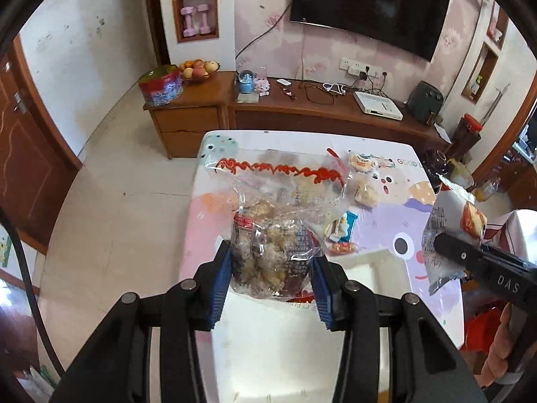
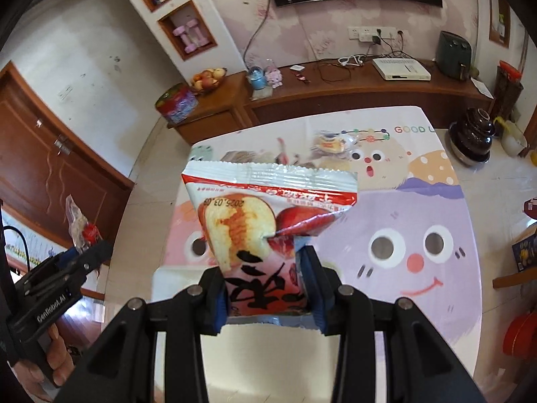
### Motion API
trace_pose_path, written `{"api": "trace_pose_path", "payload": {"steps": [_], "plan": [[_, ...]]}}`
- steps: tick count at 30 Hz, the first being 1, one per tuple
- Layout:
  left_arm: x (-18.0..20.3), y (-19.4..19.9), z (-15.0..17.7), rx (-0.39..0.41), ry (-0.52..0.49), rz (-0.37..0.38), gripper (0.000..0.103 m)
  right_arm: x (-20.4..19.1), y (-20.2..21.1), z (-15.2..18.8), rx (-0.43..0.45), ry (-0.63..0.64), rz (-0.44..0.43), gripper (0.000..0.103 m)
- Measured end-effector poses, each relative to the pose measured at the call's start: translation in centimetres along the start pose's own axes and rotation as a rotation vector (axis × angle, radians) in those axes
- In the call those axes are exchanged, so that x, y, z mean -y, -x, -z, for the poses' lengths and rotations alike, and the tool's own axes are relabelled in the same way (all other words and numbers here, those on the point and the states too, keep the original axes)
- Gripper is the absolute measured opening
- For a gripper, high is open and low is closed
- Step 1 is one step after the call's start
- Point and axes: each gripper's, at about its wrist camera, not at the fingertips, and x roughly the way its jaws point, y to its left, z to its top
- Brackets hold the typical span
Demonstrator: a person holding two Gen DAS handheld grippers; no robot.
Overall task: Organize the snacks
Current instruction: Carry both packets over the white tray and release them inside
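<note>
My left gripper (image 1: 272, 262) is shut on a clear packet of grainy brown snack (image 1: 268, 252), held up above the table. My right gripper (image 2: 265, 268) is shut on a red-and-white cake packet (image 2: 265, 208), also in the air. Each view shows the other gripper off to the side: the right gripper (image 1: 446, 247) with its cake packet (image 1: 449, 218), and the left gripper (image 2: 97, 250) with its clear packet (image 2: 79, 221). On the cartoon tablecloth (image 2: 419, 208) lie a large clear bag with red print (image 1: 278, 174) and several small wrapped snacks (image 1: 364, 178).
A white container (image 1: 369, 257) sits at the table's near edge under both grippers. Behind the table runs a wooden cabinet (image 1: 302, 114) with a fruit bowl (image 1: 198, 69), a round tin (image 1: 161, 85) and cables. A dark pot (image 2: 473, 134) stands on the floor at right.
</note>
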Motion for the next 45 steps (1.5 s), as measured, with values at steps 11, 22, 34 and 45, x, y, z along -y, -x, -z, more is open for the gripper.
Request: {"api": "trace_pose_path", "payload": {"steps": [11,22,34,45], "plan": [[-1.7,3.2,5.4,0.032,-0.001,-0.019,0.043,-5.4,2.5,5.9,0.002,0.083,0.053,0.039],[-1.2,-0.3,8.3,-0.069,-0.02,-0.03,0.043,-6.9,1.1,9.3,-0.048,0.068,0.139,0.04],[0.0,-2.7,9.5,-0.159,-0.075,0.0,0.043,-6.6,-0.1,10.0,-0.087,0.046,0.176,0.04],[0.1,-3.8,10.3,-0.226,-0.069,0.002,0.044,-5.6,-0.5,10.5,-0.116,0.021,0.181,0.04]]}}
